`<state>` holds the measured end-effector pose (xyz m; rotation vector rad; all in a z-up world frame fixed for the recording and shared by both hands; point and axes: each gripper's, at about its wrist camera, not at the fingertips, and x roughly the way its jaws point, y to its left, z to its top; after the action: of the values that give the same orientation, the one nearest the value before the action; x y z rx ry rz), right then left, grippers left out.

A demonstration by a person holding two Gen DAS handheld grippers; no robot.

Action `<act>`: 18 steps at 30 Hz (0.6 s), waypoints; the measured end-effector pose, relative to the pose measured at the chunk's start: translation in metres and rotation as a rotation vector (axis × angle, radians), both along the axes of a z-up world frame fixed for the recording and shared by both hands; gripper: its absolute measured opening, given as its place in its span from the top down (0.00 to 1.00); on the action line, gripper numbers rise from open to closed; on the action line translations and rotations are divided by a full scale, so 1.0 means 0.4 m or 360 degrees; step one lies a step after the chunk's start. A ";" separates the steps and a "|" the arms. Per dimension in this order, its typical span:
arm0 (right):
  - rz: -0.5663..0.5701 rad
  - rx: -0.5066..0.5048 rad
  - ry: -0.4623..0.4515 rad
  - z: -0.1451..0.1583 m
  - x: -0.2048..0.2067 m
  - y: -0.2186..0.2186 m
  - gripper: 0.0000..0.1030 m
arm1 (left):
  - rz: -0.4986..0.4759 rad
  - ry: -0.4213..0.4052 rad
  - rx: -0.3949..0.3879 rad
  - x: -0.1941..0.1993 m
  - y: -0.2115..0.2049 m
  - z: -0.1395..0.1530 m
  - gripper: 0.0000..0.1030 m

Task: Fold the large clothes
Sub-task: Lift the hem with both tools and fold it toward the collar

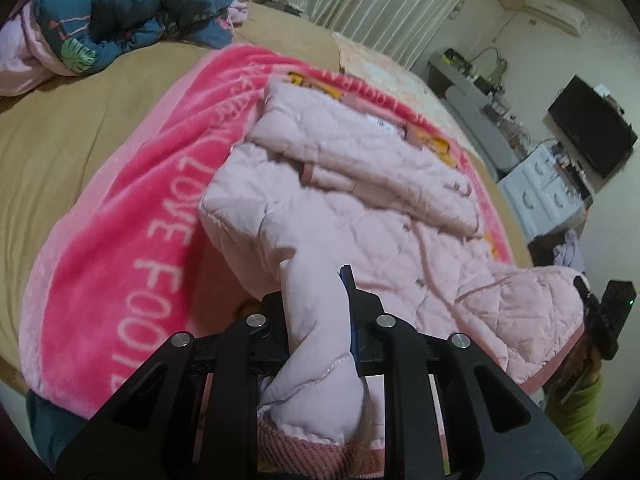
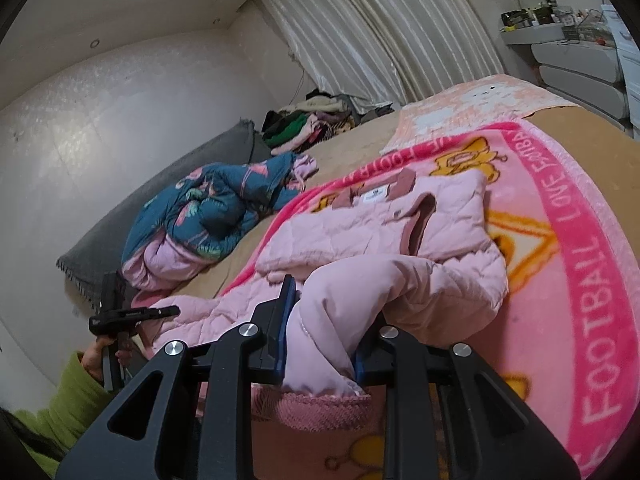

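The pale pink quilted jacket (image 1: 360, 200) lies on the pink blanket (image 1: 132, 240) (lettered "LOVE FOOTBALL") spread over the bed's (image 1: 60, 140) near edge. The left gripper (image 1: 316, 304) and the right gripper (image 2: 324, 320) each clamp a bunched jacket fold.

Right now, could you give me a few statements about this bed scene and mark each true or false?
1. The left gripper is shut on the pale pink quilted jacket. True.
2. The right gripper is open and empty. False: its fingers also clamp the jacket.
3. The jacket lies on a bright pink lettered fleece blanket. True.
4. The dark blue flamingo-print bundle lies on top of the jacket. False: it lies apart, farther up the bed.
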<state>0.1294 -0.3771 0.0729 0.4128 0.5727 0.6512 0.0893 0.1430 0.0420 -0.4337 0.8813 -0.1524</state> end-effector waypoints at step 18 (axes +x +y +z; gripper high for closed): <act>-0.0111 0.0077 -0.0062 0.035 0.109 -0.023 0.79 | 0.0105 -0.0153 -0.0012 0.074 0.002 0.093 0.89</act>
<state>0.1731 -0.3864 0.0871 0.4625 0.5042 0.6059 0.1187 0.1439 0.0791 -0.4581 0.7715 -0.1152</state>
